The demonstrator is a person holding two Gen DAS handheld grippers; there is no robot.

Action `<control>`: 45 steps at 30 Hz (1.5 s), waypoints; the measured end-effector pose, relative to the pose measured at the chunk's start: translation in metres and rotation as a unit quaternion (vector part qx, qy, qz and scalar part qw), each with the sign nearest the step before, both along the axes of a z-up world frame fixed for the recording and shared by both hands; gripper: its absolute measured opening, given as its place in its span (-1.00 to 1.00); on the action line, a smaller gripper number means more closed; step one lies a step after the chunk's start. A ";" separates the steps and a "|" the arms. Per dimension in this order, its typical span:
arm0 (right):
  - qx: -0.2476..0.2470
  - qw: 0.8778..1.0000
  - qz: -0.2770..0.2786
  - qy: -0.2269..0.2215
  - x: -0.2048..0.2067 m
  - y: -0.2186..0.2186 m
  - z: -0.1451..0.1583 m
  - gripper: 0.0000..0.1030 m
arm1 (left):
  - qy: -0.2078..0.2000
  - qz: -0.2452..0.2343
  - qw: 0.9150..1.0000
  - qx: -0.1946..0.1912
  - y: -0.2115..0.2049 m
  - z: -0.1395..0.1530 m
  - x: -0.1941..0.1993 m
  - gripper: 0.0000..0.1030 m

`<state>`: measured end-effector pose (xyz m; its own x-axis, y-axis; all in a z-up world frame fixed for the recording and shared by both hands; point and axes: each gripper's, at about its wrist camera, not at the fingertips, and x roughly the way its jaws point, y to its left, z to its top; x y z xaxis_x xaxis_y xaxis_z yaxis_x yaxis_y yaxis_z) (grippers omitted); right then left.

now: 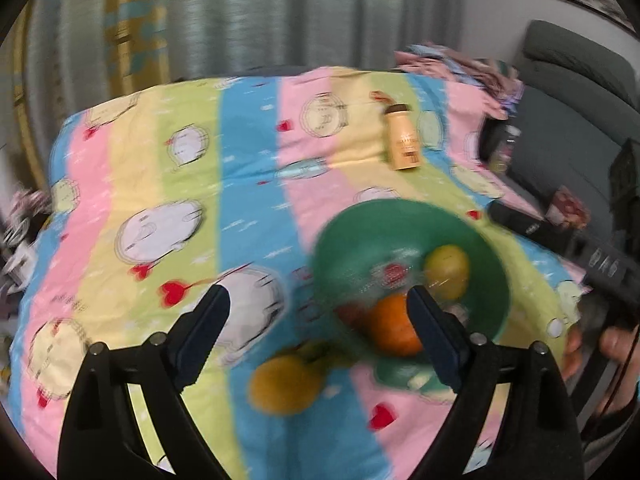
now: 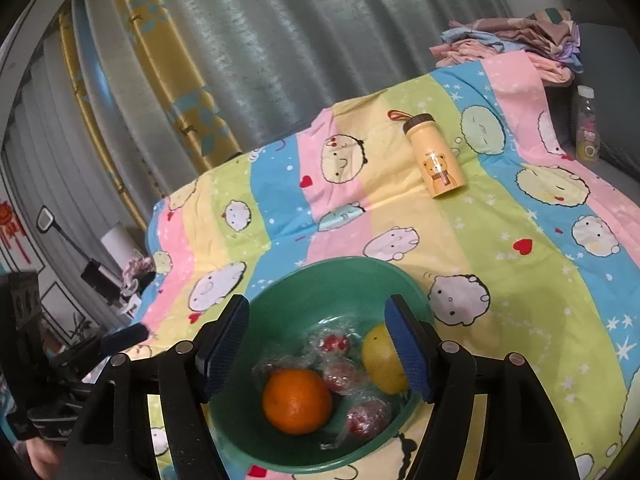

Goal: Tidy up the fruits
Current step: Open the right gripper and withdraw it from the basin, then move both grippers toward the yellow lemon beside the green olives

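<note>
The left claw was spread wide and held nothing; it hung over the striped pastel bedsheet with cartoon faces, and the left view was blurred. Between its fingers, lower down, one round yellow-orange fruit lay on the sheet just outside the round green plastic bowl. The right claw was also spread and empty, above the bowl. Inside the bowl lay a round bright orange, a yellow citrus fruit partly hidden behind the right finger, and several small red fruits in crinkled clear wrapping. A yellow drink bottle with a bear picture lay on its side farther back on the sheet, well apart from the bowl. I judged that the loose fruit outside the bowl was the one not yet put away. It looked firm and round, with a smooth skin, so it could roll on the soft sheet or slip from the pads; the best hold seemed across its widest middle, with gentle pressure. The wrapped red fruits seemed light and slippery, and probably easy to crush.
</note>
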<state>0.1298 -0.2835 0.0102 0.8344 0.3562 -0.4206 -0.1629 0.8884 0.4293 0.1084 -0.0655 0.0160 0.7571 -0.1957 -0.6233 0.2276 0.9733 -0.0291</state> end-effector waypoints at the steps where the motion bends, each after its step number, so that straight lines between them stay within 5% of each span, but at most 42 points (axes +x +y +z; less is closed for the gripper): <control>1: 0.001 1.000 0.003 -0.003 -0.002 0.001 0.002 0.38 | 0.005 0.013 1.000 0.003 0.009 -0.003 -0.005 0.75; 12: -0.013 0.997 0.068 -0.018 -0.018 0.036 0.007 0.38 | 0.102 0.085 0.990 -0.057 0.069 -0.039 -0.041 0.75; 17: -0.019 0.996 0.090 -0.016 -0.026 0.054 0.003 0.38 | 0.104 0.096 0.988 -0.056 0.074 -0.039 -0.056 0.81; 19: -0.012 0.994 0.102 -0.021 -0.036 0.060 0.001 0.38 | 0.101 0.098 0.989 -0.051 0.075 -0.039 -0.058 0.98; 25: -0.031 0.989 0.139 -0.030 -0.073 0.081 -0.009 0.38 | 0.085 0.087 0.991 -0.054 0.080 -0.037 -0.066 0.99; 45: -0.122 0.977 0.151 0.085 -0.089 0.135 -0.052 0.38 | 0.086 0.051 0.988 -0.114 0.100 -0.049 -0.086 0.99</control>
